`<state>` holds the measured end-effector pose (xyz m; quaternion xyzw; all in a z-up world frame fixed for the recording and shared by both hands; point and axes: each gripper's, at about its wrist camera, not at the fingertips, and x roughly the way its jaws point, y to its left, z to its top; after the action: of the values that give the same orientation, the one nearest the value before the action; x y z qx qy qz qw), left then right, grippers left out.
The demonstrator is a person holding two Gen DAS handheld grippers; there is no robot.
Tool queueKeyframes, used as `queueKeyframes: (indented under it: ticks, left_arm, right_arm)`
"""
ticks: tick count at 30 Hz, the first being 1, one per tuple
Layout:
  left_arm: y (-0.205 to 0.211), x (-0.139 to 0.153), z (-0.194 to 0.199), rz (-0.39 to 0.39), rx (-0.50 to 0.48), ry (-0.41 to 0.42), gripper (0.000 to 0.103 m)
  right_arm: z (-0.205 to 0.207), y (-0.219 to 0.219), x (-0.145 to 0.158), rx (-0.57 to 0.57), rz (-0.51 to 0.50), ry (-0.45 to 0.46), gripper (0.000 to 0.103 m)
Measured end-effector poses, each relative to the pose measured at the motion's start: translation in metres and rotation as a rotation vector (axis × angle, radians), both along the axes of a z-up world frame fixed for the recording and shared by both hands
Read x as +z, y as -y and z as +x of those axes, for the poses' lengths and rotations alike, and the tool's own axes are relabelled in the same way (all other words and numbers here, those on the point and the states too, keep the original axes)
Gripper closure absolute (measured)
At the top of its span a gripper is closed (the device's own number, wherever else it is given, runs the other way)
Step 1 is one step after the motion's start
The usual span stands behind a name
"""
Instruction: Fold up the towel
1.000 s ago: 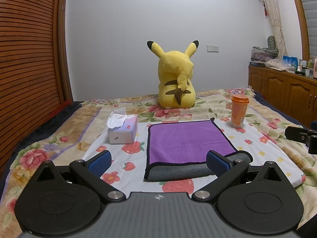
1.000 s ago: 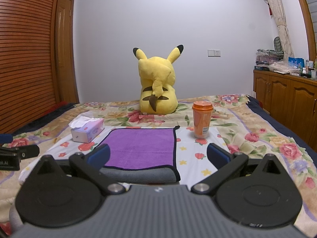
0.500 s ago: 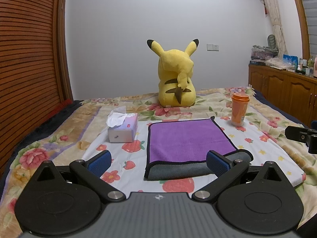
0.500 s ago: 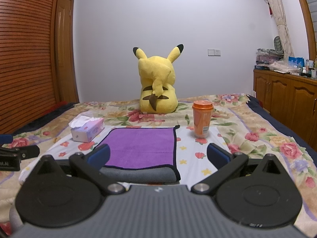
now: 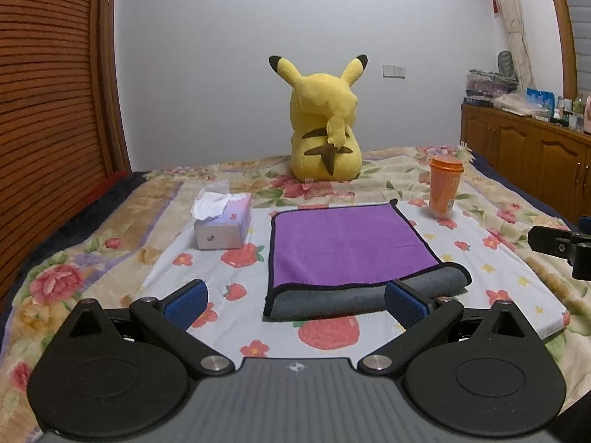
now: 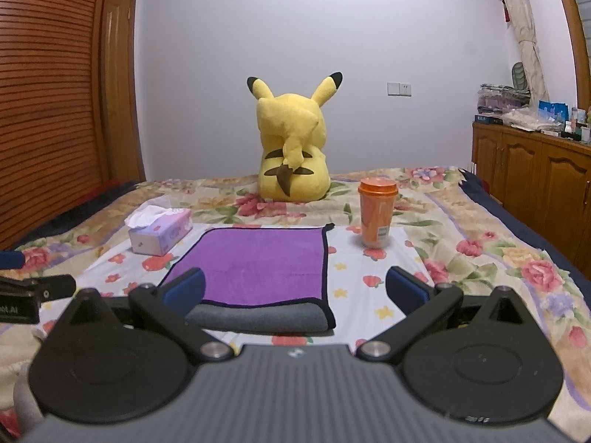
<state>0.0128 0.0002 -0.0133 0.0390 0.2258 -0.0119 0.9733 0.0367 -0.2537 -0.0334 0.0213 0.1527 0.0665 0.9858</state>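
Observation:
A purple towel with a grey underside [image 5: 347, 247] lies folded on a white strawberry-print mat [image 5: 491, 258] on the bed; its grey folded edge faces me. It also shows in the right wrist view [image 6: 258, 262]. My left gripper [image 5: 294, 301] is open and empty, hovering just before the towel's near edge. My right gripper [image 6: 293, 288] is open and empty, near the towel's near right corner. Each gripper's body shows at the edge of the other's view.
A tissue box [image 5: 223, 223] stands left of the towel. An orange cup [image 5: 444, 187] stands to its right. A yellow plush toy [image 5: 325, 129] sits behind. Wooden cabinets [image 6: 535, 181] line the right wall and a slatted wooden panel [image 5: 48, 110] the left.
Almost nothing: both views have shifted very slightly, and both grippers stay open and empty.

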Motion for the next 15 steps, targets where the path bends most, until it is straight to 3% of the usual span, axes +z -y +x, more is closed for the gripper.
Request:
queueKeyframes:
  ticks: [15]
  left_arm:
    - [0.004,-0.007,0.022,0.011,-0.032,-0.050,0.000]
  right_arm:
    - [0.015,-0.002,-0.004,0.000,-0.003,-0.033,0.000]
